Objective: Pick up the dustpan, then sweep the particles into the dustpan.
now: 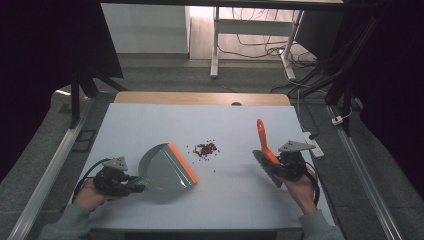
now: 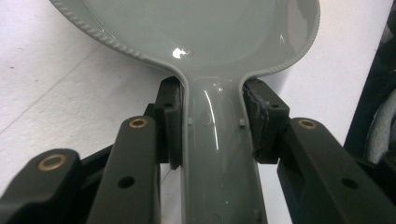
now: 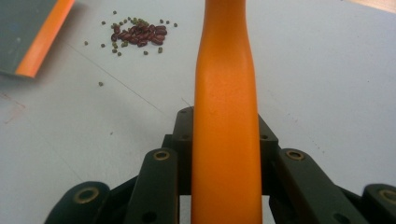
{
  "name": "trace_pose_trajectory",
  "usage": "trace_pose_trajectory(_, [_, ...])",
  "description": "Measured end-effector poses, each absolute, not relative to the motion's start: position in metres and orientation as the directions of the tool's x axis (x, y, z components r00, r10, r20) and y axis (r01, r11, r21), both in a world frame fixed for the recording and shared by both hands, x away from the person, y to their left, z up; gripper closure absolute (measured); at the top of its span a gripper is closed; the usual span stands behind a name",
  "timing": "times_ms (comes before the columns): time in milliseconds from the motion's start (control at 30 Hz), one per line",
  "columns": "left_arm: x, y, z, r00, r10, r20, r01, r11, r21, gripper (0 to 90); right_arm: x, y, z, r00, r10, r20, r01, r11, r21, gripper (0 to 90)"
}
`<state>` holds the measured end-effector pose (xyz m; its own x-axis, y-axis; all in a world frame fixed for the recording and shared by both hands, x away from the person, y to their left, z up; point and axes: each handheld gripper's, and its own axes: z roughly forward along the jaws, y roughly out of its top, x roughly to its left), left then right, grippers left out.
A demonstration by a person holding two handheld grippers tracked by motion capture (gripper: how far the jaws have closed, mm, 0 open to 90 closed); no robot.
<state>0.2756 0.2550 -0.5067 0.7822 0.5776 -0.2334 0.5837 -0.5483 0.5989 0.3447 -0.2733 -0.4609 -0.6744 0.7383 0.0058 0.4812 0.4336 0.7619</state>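
beans (image 1: 206, 149), small heap, dark red ones with a scatter of tiny greenish ones around them; lying loose on the white table (image 1: 150, 120) near its middle, between my two tools and touching neither. too many and too small to count; one heap, plus a few strays toward me.

dustpan (image 1: 162, 169), grey, one. i hold it by its handle in my left gripper (image 1: 131, 188), the pads pinching the handle's neck from both sides right where it widens into the pan. orange lip (image 1: 182, 162) lies on the table and faces the heap, just short of it. held this way, i judge, so the lip stays flat down and the beans can be pushed straight over it.

brush (image 1: 266, 155), one, orange handle, dark bristles. my right gripper (image 1: 286, 167) is clamped on the handle, jaws pressed against its two sides. in the high view the handle slants up and away from me while the bristles (image 1: 264, 167) sit low by the table, on the far side of the heap from the pan. placed so, i think, that one sweep toward the pan would carry the heap along.

count: two grippers, both gripping; two tools, one in each; one heap of beans, unswept; one table.
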Motion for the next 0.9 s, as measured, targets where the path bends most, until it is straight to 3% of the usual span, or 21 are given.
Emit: trace_pose_trajectory(900, [0.278, 0.247, -0.509, 0.775, 0.583, -0.243, 0.6, -0.561, 0.57, 61.3, 0.347, -0.259, -0.452, -0.687, 0.726, 0.013, 0.455, 0.416, 0.787, 70.7])
